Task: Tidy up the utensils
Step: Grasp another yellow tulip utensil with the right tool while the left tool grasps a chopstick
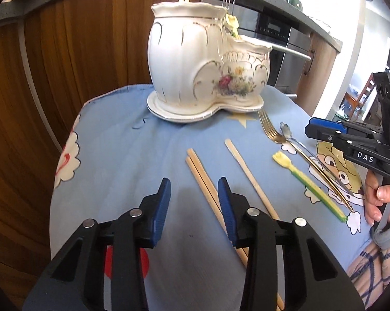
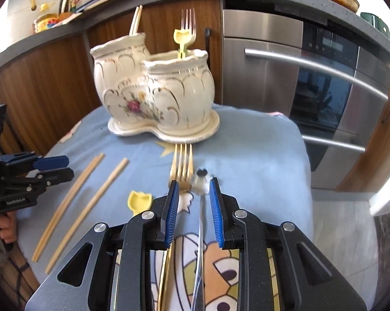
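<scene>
Writing: "DAS" on a white label on the right gripper [image 1: 309, 129]; nothing else legible.
Left gripper [image 1: 193, 197]: fingers released, empty, pair of chopsticks [image 1: 202, 181] under the right-hand finger.
Right gripper [image 2: 193, 194]: fingers apart, straddling the silver spoon [image 2: 201, 178], not clamping; gold fork [image 2: 182, 160] beneath the left-hand finger.
Holder [image 2: 153, 90]: ceramic, at the table's far end.

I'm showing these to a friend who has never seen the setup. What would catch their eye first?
Probably the cream, gold-trimmed floral ceramic utensil holder at the far end of the blue cartoon-print cloth. Next, the loose wooden chopsticks, gold metal fork and yellow-green plastic fork lying nearer, between the blue-padded left gripper and right gripper.
</scene>
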Available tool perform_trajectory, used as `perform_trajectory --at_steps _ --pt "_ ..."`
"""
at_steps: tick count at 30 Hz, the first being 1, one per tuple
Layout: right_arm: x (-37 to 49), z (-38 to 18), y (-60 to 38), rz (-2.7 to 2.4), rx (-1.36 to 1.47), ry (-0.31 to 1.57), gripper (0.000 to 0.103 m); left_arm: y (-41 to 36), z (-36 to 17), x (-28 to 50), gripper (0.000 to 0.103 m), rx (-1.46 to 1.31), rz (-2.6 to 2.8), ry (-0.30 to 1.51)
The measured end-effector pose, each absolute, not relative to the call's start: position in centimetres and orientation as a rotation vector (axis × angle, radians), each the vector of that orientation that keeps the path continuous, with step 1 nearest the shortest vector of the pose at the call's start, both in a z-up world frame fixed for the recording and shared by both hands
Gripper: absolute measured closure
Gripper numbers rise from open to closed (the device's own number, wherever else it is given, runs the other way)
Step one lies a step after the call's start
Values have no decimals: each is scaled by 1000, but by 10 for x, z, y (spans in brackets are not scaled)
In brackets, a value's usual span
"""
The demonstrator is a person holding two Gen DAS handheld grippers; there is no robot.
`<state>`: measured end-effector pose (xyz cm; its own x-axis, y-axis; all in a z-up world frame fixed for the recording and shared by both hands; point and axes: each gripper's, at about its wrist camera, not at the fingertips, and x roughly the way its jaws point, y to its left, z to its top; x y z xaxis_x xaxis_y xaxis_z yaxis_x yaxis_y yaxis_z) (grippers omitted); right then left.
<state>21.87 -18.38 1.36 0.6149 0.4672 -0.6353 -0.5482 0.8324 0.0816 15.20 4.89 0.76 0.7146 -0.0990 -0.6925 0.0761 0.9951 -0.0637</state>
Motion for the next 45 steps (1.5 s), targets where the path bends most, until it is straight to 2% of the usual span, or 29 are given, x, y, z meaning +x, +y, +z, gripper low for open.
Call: perform_trajectory --at_steps 12,25,29,37,39,41,45 --pt "219 11 -179 611 -144 717 76 46 -3 153 68 -6 -84 814" --pt "192 14 -152 735 -211 734 76 38 0 157 83 29 -91 834" --pt "182 11 -145 737 -257 770 72 40 -1 154 84 27 -107 844" --pt "177 -2 -140 724 -320 848 71 31 0 155 86 97 -126 895" --pt "180 -1 -139 737 -316 865 73 31 1 158 87 102 -142 917" --pt "182 -1 -136 749 -321 874 79 33 2 162 89 110 -156 931" --pt "182 -1 -132 778 -344 893 85 43 3 169 92 94 -164 959"
